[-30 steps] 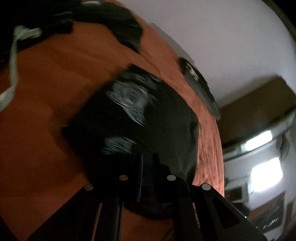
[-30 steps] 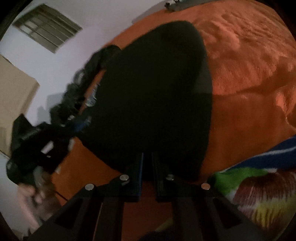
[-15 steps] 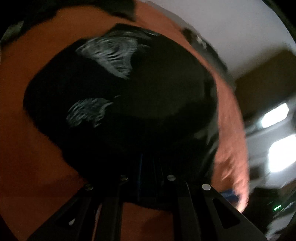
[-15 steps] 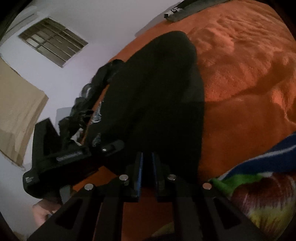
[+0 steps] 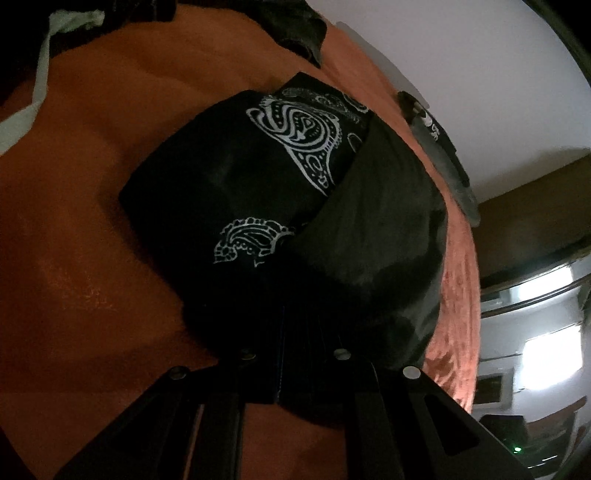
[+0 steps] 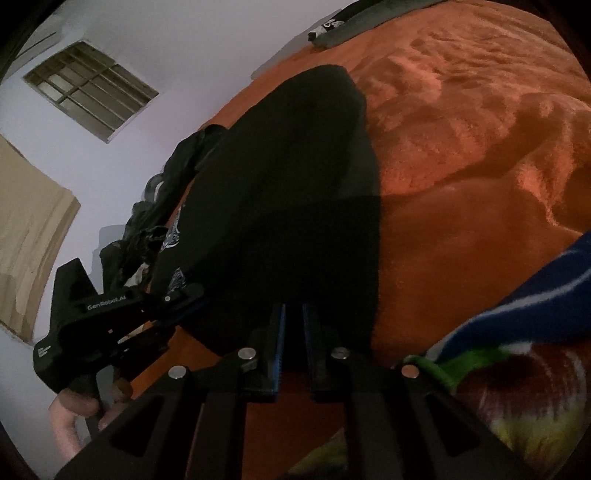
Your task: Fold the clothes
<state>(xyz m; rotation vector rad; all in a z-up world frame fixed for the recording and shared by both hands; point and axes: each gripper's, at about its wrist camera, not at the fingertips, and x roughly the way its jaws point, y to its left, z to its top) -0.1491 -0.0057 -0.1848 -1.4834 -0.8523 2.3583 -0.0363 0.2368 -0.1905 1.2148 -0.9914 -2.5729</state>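
Observation:
A black garment with white paisley print lies folded on the orange bedspread. Its near edge is pinched in my left gripper, which is shut on the cloth. In the right wrist view the same garment shows as a plain black sheet stretching away from my right gripper. That gripper's jaws are closing, with the garment's hem between the pads. My left gripper appears there too, gripping the garment's left corner, with a person's hand on its handle.
A heap of dark clothes and a white strap lie at the bed's far side. A grey and black garment rests by the wall. A colourful blanket lies at my right. Beyond are a wall and a barred window.
The garment has come down onto the bedspread and its print is now sharp and flat. My left gripper has drawn closer to the right one along the near edge.

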